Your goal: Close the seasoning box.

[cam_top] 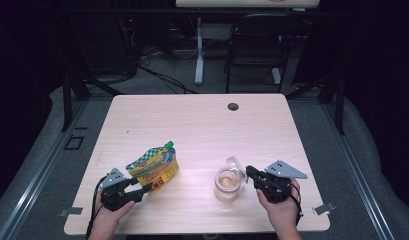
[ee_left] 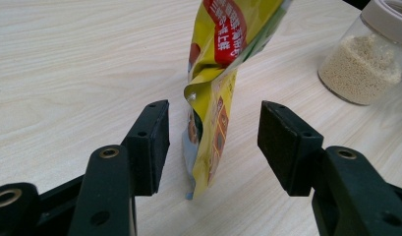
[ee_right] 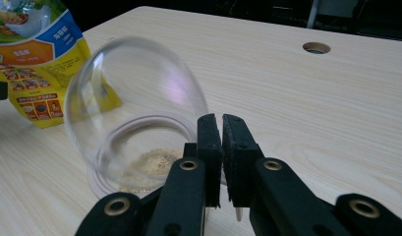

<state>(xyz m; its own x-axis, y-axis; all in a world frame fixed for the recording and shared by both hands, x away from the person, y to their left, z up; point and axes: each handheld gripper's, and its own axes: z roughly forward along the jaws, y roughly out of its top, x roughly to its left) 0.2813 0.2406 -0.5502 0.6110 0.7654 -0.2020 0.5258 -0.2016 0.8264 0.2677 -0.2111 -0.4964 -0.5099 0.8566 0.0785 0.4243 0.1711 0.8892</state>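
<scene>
A yellow pouch [cam_top: 154, 167] with a green cap stands tilted on the table's near left. Its bottom edge [ee_left: 208, 147] hangs between the jaws of my left gripper [cam_top: 142, 187], which stand open [ee_left: 213, 123] with neither pad touching it. A glass jar [cam_top: 227, 186] of pale grains [ee_left: 360, 69] sits right of centre. Its clear domed lid [ee_right: 134, 93] is tipped up off the jar's mouth [ee_right: 139, 167]. My right gripper [cam_top: 250, 172] is shut [ee_right: 221, 128] at the lid's edge, with a thin white tab pinched between its pads.
The wooden table [cam_top: 202, 130] has a round cable hole [cam_top: 233, 106] near its far edge. A black chair [cam_top: 257, 45] and a desk leg stand beyond it. Metal rails run along the floor on both sides.
</scene>
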